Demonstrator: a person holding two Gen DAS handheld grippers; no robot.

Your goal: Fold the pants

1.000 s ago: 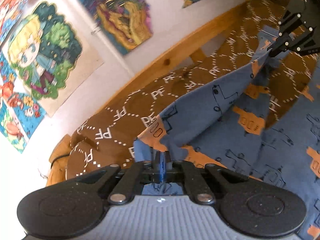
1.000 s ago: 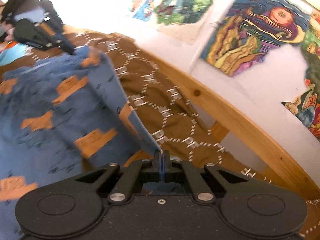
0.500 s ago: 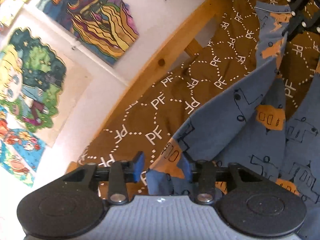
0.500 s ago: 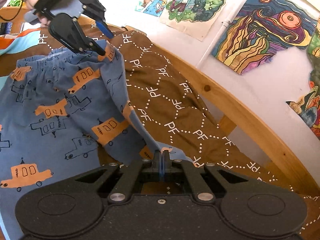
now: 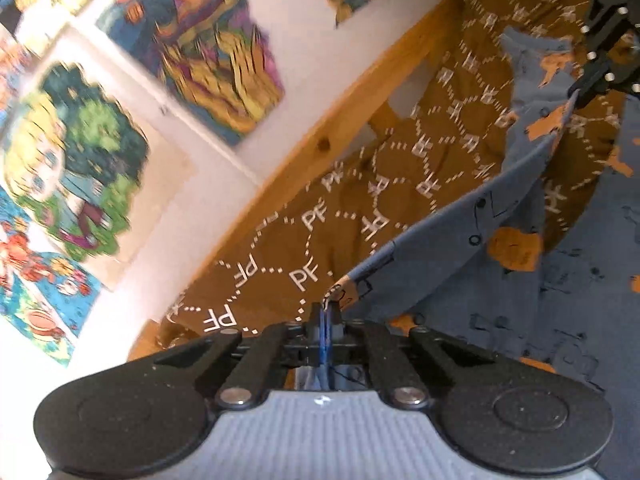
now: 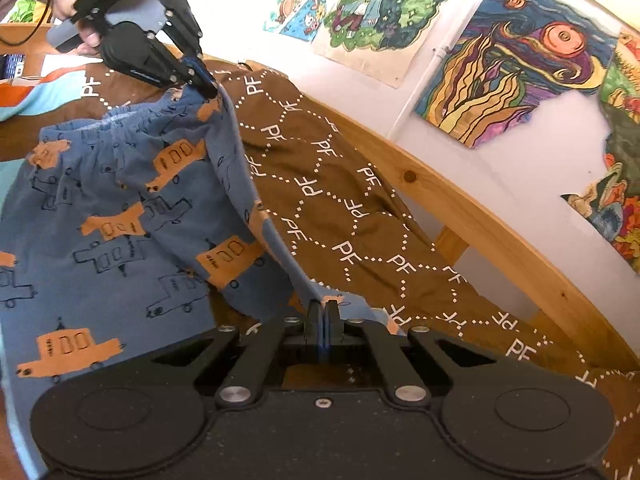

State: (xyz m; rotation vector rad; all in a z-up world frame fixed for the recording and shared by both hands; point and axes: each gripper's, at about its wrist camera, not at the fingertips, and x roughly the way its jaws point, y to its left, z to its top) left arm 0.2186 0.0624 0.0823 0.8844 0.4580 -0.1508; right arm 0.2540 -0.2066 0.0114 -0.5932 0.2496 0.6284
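Observation:
Blue pants [image 6: 120, 200] printed with orange cars lie on a brown bedspread [image 6: 340, 208]. My right gripper [image 6: 323, 306] is shut on the pants' side edge near me. Up at the gathered waistband corner, my left gripper [image 6: 210, 88] pinches the same edge, with a hand [image 6: 86, 38] behind it. In the left wrist view the left gripper [image 5: 326, 312] has its jaws closing onto the fabric edge, which sits pressed between the pads. From there the pants [image 5: 460, 248] run as a raised, taut fold to the right gripper [image 5: 580, 92] at the top right.
A wooden bed rail [image 6: 480, 216] borders the bedspread's far side along a white wall hung with colourful drawings [image 6: 512, 60]. A light blue and orange cloth [image 6: 28, 92] lies beyond the waistband. The rail [image 5: 348, 120] also shows in the left wrist view.
The left jaws stood open around the waistband corner half a second ago and are now closed on it. The edge between the two grippers has pulled straighter.

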